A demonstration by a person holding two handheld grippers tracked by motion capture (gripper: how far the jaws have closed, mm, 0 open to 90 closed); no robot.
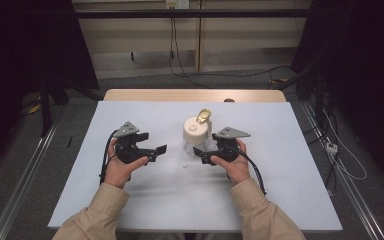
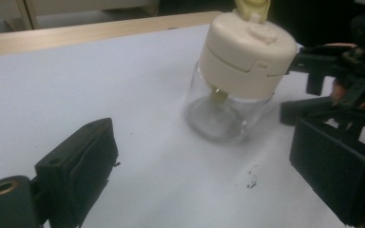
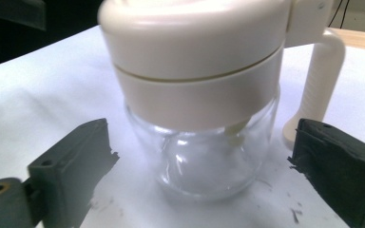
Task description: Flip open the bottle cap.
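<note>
We see the clear glass jar with the cream plastic lid and handle (image 1: 198,134) standing mid-table. Our right gripper (image 3: 199,156) straddles its glass base, fingers apart, not pressing yet. Our left gripper (image 1: 159,150) waits left, jaws wide and empty. Close off-centre and smooth glass may slip or tip, we reckon.

Both claws gape: left claw (image 1: 161,149), right claw (image 1: 198,153)

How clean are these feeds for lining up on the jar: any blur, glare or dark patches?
High view: table evenly lit, surroundings dark, jar small. Left gripper view: jar fairly sharp, near black pads soft. Right gripper view: jar very close, hazy; faint highlights on the glass; lid cropped at the top.
</note>
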